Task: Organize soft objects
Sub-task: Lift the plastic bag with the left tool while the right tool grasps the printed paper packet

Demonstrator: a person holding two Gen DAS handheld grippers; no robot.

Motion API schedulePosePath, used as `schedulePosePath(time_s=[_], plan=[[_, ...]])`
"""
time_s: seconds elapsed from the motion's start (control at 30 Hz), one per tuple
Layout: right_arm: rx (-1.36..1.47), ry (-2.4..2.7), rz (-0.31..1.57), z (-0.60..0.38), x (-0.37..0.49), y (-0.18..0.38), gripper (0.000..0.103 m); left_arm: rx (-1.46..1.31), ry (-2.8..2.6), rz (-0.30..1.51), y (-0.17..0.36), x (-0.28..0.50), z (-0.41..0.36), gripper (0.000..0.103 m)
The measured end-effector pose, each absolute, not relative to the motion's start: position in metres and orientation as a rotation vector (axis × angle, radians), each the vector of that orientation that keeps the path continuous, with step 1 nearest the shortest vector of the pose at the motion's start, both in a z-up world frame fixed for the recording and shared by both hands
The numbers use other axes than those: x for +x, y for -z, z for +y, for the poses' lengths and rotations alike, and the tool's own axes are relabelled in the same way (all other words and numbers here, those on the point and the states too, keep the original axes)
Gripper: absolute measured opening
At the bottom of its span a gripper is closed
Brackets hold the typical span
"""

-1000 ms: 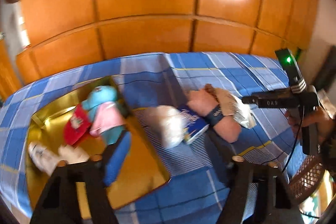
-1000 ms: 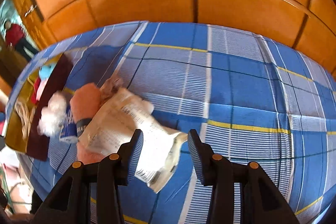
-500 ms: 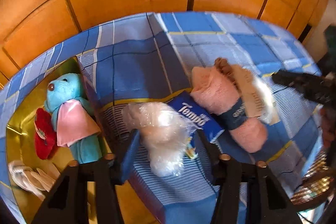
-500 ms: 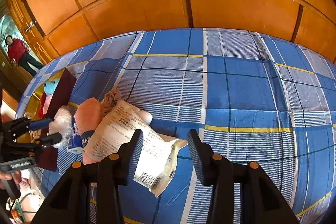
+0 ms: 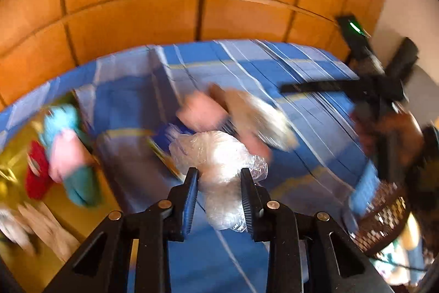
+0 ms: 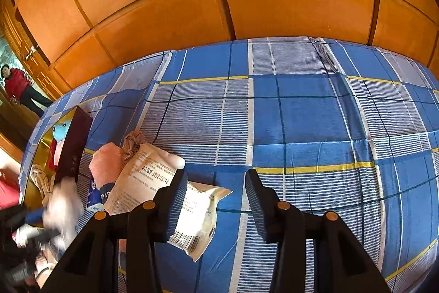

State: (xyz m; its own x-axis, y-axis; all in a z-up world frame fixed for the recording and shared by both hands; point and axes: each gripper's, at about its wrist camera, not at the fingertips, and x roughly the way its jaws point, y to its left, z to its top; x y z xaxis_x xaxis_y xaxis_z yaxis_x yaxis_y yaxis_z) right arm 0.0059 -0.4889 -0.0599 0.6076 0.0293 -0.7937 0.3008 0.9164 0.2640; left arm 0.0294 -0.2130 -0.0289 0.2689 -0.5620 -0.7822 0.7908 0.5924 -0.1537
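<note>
Left wrist view: the left gripper (image 5: 218, 177) has just been closing, and its jaws are now clamped on the bag (image 5: 219, 158), a crinkly clear plastic bundle raised above the bedspread (image 5: 315, 73). It is judged light, soft and slippery, best pinched at mid-bulk. The box (image 5: 16, 164) and its toys are smeared by blur.

Right wrist view: the right gripper (image 6: 216, 183) is seen part-open and empty over the packet (image 6: 153, 177). The towel (image 6: 105, 162) is partly covered.

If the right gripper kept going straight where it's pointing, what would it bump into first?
Probably just the blue checked bedcover. The right gripper is open and holds nothing, and the white paper packet lies left of its line, though depth is hard to judge.
</note>
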Motion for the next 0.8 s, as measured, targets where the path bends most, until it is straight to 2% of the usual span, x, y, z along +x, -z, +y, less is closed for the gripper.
schedulePosePath(time_s=[0.13,0.17,0.27,0.37,0.5,0.8], plan=[[0.37,0.056,0.921,-0.476,0.008,0.058,0.044,0.363,0.907,0.955,0.062,0.009,-0.217,0.033],[0.347,0.012,0.917,-0.469,0.008,0.054,0.047,0.359,0.901,0.954,0.067,0.008,-0.218,0.034],[0.216,-0.129,0.941,-0.444,0.007,0.044,0.08,0.351,0.9,0.93,0.067,0.007,-0.221,0.039],[0.006,-0.167,1.012,-0.422,0.01,0.044,0.082,0.341,0.874,0.989,0.08,0.014,-0.223,0.041],[-0.106,-0.178,1.097,-0.422,0.027,0.056,0.082,0.309,0.864,1.01,0.088,0.014,-0.221,0.039],[-0.136,-0.272,1.21,-0.418,0.068,0.089,0.081,0.285,0.869,1.019,0.091,0.017,-0.219,0.039]])
